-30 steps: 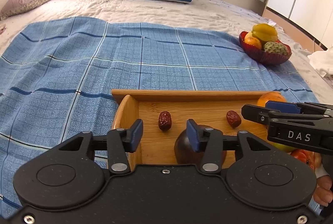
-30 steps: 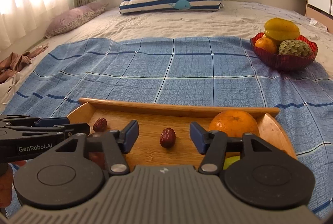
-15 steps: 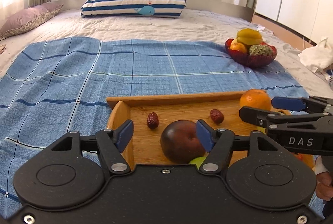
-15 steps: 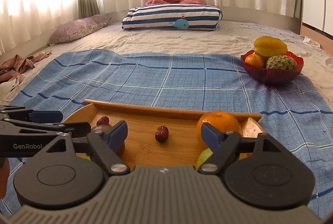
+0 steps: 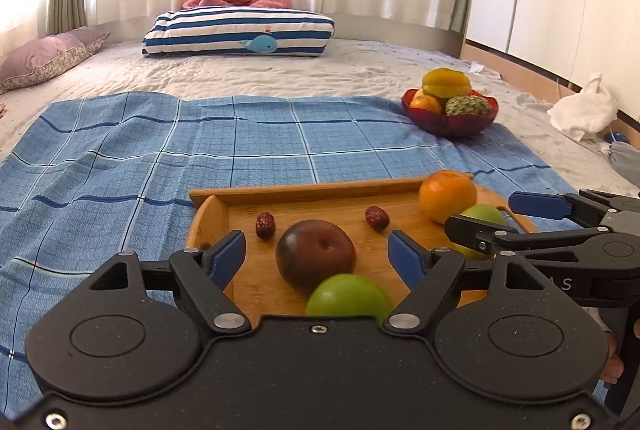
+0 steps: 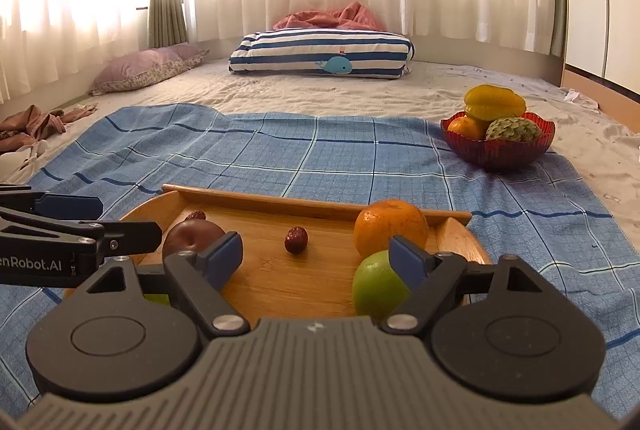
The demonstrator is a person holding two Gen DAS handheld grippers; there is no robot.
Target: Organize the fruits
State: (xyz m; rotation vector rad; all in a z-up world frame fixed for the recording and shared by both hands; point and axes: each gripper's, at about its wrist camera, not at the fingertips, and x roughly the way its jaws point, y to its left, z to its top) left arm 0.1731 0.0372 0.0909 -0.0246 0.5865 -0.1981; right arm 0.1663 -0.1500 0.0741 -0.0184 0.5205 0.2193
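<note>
A wooden tray [image 5: 320, 192] [image 6: 304, 200] lies on the blue checked cloth. On it are a dark red apple [image 5: 315, 254] [image 6: 192, 236], two green apples [image 5: 348, 296] [image 6: 378, 284], an orange [image 5: 447, 195] [image 6: 390, 227] and two red dates [image 5: 265, 224] [image 5: 377, 217]. My left gripper [image 5: 318, 256] is open above the tray's near side, its pads either side of the dark apple, empty. My right gripper [image 6: 316, 256] is open and empty over the tray, beside the orange.
A red glass bowl [image 5: 452, 118] [image 6: 498, 146] with an orange, a starfruit and a custard apple stands at the back right of the cloth [image 5: 160, 158]. A striped whale pillow [image 5: 240, 32] and a purple pillow [image 5: 40, 58] lie farther back. White cloth [image 5: 584, 110] lies at right.
Both grippers have pulled back and risen from the tray and opened wider. More of the tray's fruit shows, including the green apples.
</note>
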